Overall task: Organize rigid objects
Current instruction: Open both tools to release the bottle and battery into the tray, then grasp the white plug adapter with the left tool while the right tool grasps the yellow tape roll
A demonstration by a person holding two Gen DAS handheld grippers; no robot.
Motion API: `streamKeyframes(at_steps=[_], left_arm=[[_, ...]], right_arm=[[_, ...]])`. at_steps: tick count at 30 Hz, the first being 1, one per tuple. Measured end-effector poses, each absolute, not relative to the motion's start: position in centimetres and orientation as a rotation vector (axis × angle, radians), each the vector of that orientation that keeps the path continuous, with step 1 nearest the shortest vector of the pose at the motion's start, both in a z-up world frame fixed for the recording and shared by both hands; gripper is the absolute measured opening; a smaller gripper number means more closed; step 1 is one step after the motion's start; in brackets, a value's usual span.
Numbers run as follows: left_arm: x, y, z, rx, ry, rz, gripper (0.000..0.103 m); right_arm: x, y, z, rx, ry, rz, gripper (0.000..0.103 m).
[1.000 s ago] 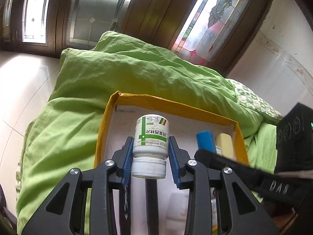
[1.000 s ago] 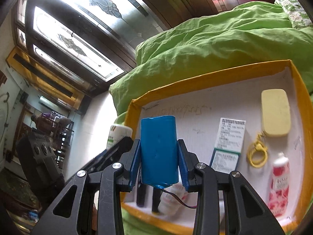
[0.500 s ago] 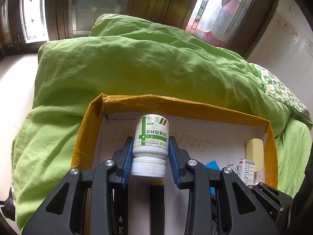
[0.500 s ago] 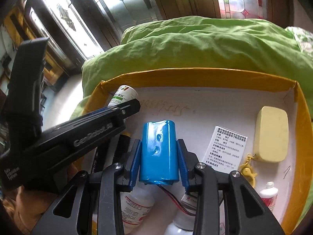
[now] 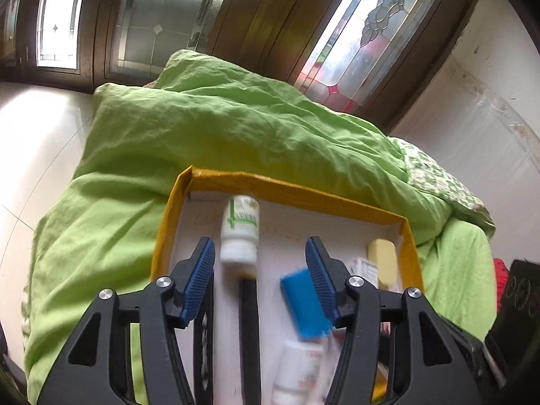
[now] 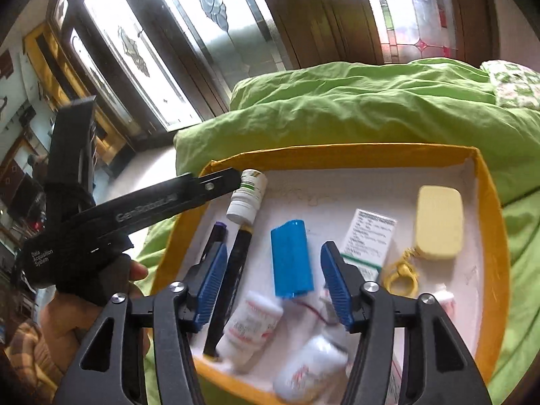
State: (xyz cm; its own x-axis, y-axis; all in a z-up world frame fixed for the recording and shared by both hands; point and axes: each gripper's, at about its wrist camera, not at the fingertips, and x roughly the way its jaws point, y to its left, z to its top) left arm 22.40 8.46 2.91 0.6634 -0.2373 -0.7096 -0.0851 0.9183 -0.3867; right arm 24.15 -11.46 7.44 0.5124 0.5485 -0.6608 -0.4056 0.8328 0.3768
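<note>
A yellow-rimmed tray (image 5: 293,187) (image 6: 337,155) with a white floor lies on a green duvet. My left gripper (image 5: 260,263) is open; the white pill bottle with a green label (image 5: 240,229) (image 6: 247,195) lies in the tray's far left corner, free of the pads. My right gripper (image 6: 271,276) is open; the blue cylinder (image 6: 293,258) (image 5: 303,303) lies on the tray floor between and beyond its fingers. The left gripper's finger (image 6: 162,202) shows in the right wrist view, beside the pill bottle.
In the tray lie two dark pens (image 6: 233,260), a medicine box (image 6: 368,238), a pale yellow block (image 6: 438,222), a yellow ring (image 6: 403,276), white bottles with red print (image 6: 253,324) and a red wire. The green duvet (image 5: 219,135) surrounds the tray. Windows stand behind.
Both grippers have opened. The pill bottle has dropped from the left gripper into the tray's far left corner, and the blue cylinder from the right gripper onto the tray floor.
</note>
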Motion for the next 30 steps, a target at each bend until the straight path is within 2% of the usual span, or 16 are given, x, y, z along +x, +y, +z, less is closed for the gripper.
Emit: streamKeyframes(at_steps=[2,5,11,13,15,18,20,25,30], left_arm=[[19.6,8.3,3.4,-0.412,0.828,-0.086,0.066],[15.1,7.7,3.4,-0.399,0.814,-0.076,0.072],[5.9,4.5,1.6,-0.396,0.858,-0.104,0.073],[3.4,3.7,0.4,-0.419,0.891,-0.106,0.074],[2.0,2.6,-0.4,-0.442,0.942,-0.111,0.074],[0.8,0.9,0.0,-0.443,0.941,-0.137,0.074],[0.2,-0.8,0.6,-0.387,0.915,-0.147,0.080],[-1.2,-3.7,0.1,-0.337,0.947,-0.185,0.080],[-1.1,-6.9,0.4,-0.258,0.936,-0.228,0.080]], right_arm=[[23.2,-12.3,7.9,0.204,0.864,0.582,0.063],[21.3,-13.5,8.6,0.242,0.881,0.596,0.069],[17.5,-15.5,8.7,0.324,0.924,0.622,0.080],[15.7,-16.9,8.1,0.349,0.948,0.622,0.093],[14.0,-18.8,7.2,0.357,0.970,0.611,0.097],[12.5,-22.1,5.7,0.354,0.984,0.528,0.100],[12.3,-24.6,4.9,0.381,0.982,0.459,0.101],[12.8,-27.8,5.3,0.466,0.949,0.430,0.101],[11.9,-26.9,6.1,0.397,0.907,0.451,0.101]])
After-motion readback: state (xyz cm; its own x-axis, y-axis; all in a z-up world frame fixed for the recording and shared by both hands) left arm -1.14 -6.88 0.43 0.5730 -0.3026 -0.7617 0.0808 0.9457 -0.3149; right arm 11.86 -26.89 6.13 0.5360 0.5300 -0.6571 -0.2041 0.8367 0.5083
